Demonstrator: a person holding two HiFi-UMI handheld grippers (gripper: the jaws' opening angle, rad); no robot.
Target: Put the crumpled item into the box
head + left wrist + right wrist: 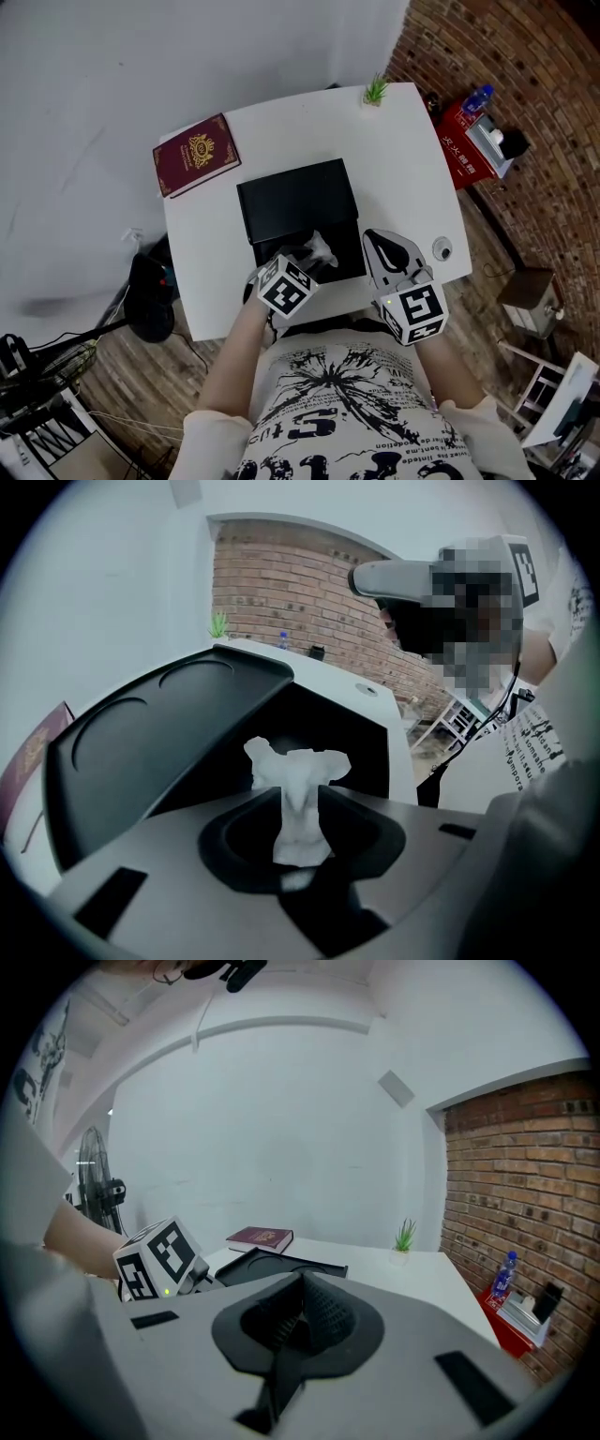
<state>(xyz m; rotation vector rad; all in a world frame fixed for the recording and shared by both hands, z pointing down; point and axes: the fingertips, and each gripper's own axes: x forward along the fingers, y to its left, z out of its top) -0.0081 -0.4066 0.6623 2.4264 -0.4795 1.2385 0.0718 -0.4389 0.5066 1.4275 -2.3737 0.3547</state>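
Note:
A black box [300, 202] sits in the middle of the white table [412, 178]. Over its near edge, my left gripper [309, 261] is shut on a crumpled white tissue [321, 248]. In the left gripper view the tissue [298, 771] fills the narrow gap between the jaws of the left gripper [300, 794] and flares out above them, with the box's dark inside [342, 728] just behind. My right gripper [377, 239] rests near the table's front right, beside the box. Seen in its own view, the right gripper [302, 1283] is shut with nothing in it.
A dark red book [196, 154] lies at the table's back left, a small potted plant [376, 91] at the back right, and a small round object [442, 249] near the right edge. A red box [464, 150] with a bottle [478, 97] stands on the floor to the right.

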